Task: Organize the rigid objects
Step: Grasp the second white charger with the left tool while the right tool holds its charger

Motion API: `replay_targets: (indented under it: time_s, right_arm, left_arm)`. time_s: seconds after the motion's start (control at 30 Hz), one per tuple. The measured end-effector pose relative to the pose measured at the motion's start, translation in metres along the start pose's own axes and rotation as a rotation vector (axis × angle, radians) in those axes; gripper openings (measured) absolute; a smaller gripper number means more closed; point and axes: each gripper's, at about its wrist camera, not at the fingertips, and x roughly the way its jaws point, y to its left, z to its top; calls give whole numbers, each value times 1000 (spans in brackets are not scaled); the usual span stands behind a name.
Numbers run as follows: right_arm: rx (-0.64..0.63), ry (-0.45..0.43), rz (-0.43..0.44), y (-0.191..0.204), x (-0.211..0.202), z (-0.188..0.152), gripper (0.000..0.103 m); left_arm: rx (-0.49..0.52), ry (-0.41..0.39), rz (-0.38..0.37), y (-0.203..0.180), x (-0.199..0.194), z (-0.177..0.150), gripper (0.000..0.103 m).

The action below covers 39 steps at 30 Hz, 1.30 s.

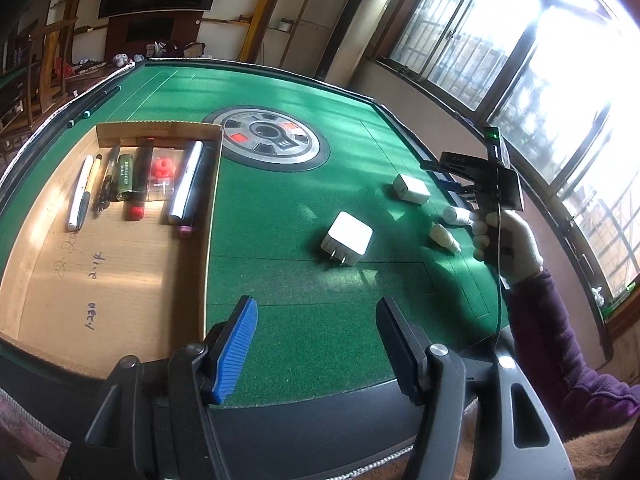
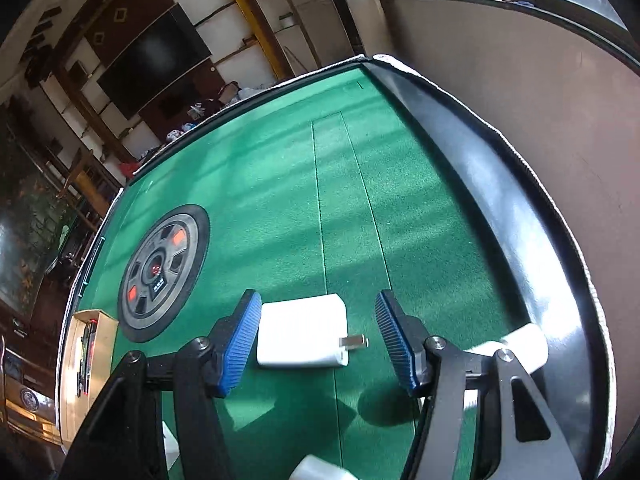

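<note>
In the left wrist view a cardboard tray (image 1: 108,280) at the left holds a row of pens, markers and a lighter (image 1: 126,178). Two white chargers lie on the green felt: a near one (image 1: 347,243) with prongs and a far one (image 1: 411,188). Two small white bottles (image 1: 444,237) lie by the right rim. My left gripper (image 1: 316,344) is open and empty above the near felt. My right gripper (image 2: 318,336) is open, its jaws standing either side of the far charger (image 2: 300,334), which lies flat with its prongs to the right. The right gripper's body (image 1: 480,176) hovers over that charger.
A round control hub (image 1: 266,140) sits in the table's middle. A raised black rim (image 2: 500,216) bounds the felt at the right. A white bottle (image 2: 524,346) lies against that rim behind the right finger. Windows and a wall lie beyond.
</note>
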Motion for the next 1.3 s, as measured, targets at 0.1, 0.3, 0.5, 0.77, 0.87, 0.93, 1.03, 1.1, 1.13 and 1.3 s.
replay_targets:
  time_s: [0.1, 0.3, 0.5, 0.77, 0.87, 0.93, 1.03, 1.1, 1.13, 1.3]
  right_arm:
    - [-28, 36, -20, 4, 27, 2, 59]
    - [-167, 90, 53, 24, 41, -9, 56]
    - [-385, 214, 213, 83, 38, -53, 57]
    - [-195, 222, 394, 65, 37, -56, 58]
    - [-144, 169, 380, 55, 31, -47, 58]
    - [-138, 155, 368, 54, 29, -45, 58]
    - [-170, 130, 338, 60, 26, -45, 58]
    - [-187, 106, 320, 60, 24, -45, 58]
    - [-194, 94, 311, 59, 23, -44, 59]
    - [-225, 70, 301, 61, 24, -46, 68]
  left_arm:
    - [10, 14, 17, -12, 14, 11, 65]
    - [17, 32, 22, -37, 54, 43, 65]
    - [6, 55, 83, -48, 88, 61, 65]
    - [57, 129, 153, -45, 124, 63, 65]
    - [165, 148, 175, -50, 140, 65, 66]
    - [218, 156, 142, -53, 149, 65, 70]
    - [244, 191, 88, -58, 165, 62, 73]
    - [280, 200, 95, -66, 175, 55, 73]
    - [316, 174, 128, -72, 177, 51, 73]
    - [240, 137, 66, -63, 158, 49, 47]
